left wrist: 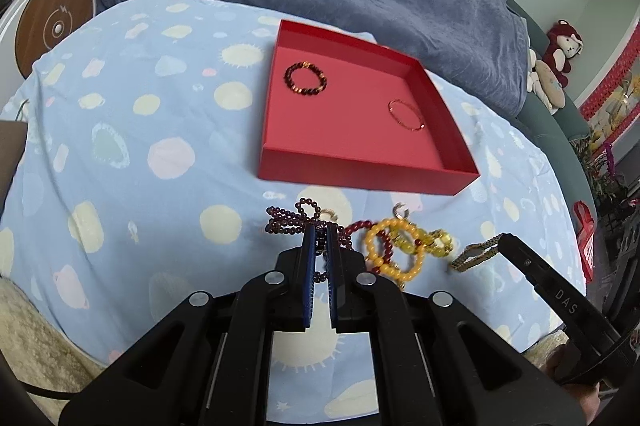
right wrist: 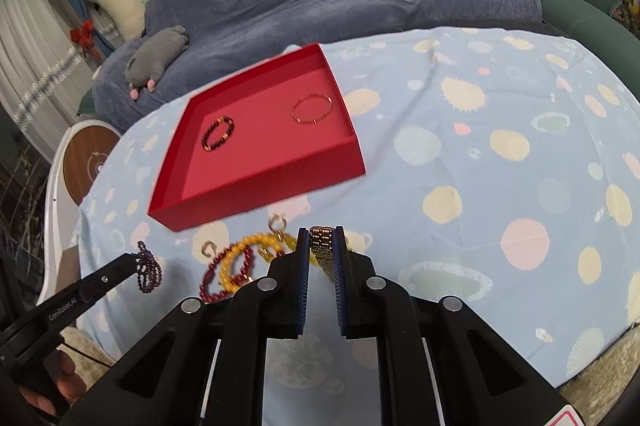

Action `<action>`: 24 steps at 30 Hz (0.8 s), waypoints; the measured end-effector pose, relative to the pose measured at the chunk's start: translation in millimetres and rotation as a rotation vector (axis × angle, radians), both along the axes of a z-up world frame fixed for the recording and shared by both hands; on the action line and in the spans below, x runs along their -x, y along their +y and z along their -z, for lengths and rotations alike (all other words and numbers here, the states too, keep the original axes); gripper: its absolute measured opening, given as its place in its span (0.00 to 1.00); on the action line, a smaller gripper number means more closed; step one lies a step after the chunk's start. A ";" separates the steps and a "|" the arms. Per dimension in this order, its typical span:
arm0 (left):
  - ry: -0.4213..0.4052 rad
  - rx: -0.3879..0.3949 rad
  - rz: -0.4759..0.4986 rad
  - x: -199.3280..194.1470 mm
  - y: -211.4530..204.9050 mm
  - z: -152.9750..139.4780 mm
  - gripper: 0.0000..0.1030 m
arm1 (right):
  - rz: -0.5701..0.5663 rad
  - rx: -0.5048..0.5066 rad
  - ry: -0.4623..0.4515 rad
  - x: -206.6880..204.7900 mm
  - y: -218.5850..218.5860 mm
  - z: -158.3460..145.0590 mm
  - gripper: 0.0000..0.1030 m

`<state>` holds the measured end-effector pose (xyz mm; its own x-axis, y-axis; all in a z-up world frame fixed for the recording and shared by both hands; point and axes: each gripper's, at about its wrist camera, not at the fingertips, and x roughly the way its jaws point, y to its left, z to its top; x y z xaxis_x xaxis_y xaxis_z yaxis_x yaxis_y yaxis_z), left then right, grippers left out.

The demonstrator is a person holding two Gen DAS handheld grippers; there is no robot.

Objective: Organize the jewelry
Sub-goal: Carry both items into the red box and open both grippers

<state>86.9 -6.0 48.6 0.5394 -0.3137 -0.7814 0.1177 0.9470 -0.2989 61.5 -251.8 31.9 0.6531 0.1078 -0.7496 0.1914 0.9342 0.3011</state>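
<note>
Jewelry lies in a small heap on the near part of the worktop (right wrist: 460,130), which a light blue cloth with pale round spots covers. The left gripper (left wrist: 319,232) has its jaws closed on a dark purple bead strand (left wrist: 290,218); in the right wrist view this strand hangs in loops from the jaw tips, a little above the cloth. The right gripper (right wrist: 322,240) has its jaws closed on a gold metal watch band (right wrist: 322,246), which stands between the two blue pads. Between the two grippers the yellow bead bracelet (left wrist: 394,250) and the dark red bead bracelet (right wrist: 224,278) lie on the cloth, overlapping each other. Just beyond the heap, on the far side, is the red tray (left wrist: 360,178). Inside the tray a dark bead bracelet (left wrist: 305,78) lies at the left and a thin red bracelet (left wrist: 406,115) at the right, well apart.
</note>
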 end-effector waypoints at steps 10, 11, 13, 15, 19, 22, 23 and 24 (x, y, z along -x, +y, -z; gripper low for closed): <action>-0.079 0.013 0.016 -55.2 -18.3 -29.1 0.05 | -0.028 -0.007 -0.099 -62.9 -7.4 -36.3 0.11; -0.083 0.013 0.017 -61.1 -20.3 -30.0 0.05 | -0.030 -0.008 -0.103 -70.2 -7.6 -37.3 0.11; -0.085 0.012 0.018 -74.8 -25.1 -29.7 0.05 | -0.038 -0.001 -0.101 -83.9 -6.7 -36.5 0.11; -0.083 0.007 0.020 -84.6 -29.8 -27.4 0.05 | -0.046 0.000 -0.090 -94.8 -5.8 -31.9 0.10; -0.064 -0.007 0.033 -99.2 -36.8 -14.7 0.05 | -0.060 0.000 -0.067 -107.8 -1.9 -20.7 0.11; -0.038 -0.016 0.036 -108.0 -40.0 -2.7 0.05 | -0.071 -0.003 -0.042 -117.7 0.4 -10.4 0.11; -0.029 -0.017 0.036 -111.0 -40.2 0.9 0.05 | -0.077 0.000 -0.032 -120.4 1.8 -6.7 0.11; -0.019 -0.019 0.037 -113.8 -40.8 4.8 0.05 | -0.081 0.003 -0.021 -123.7 2.7 -2.9 0.11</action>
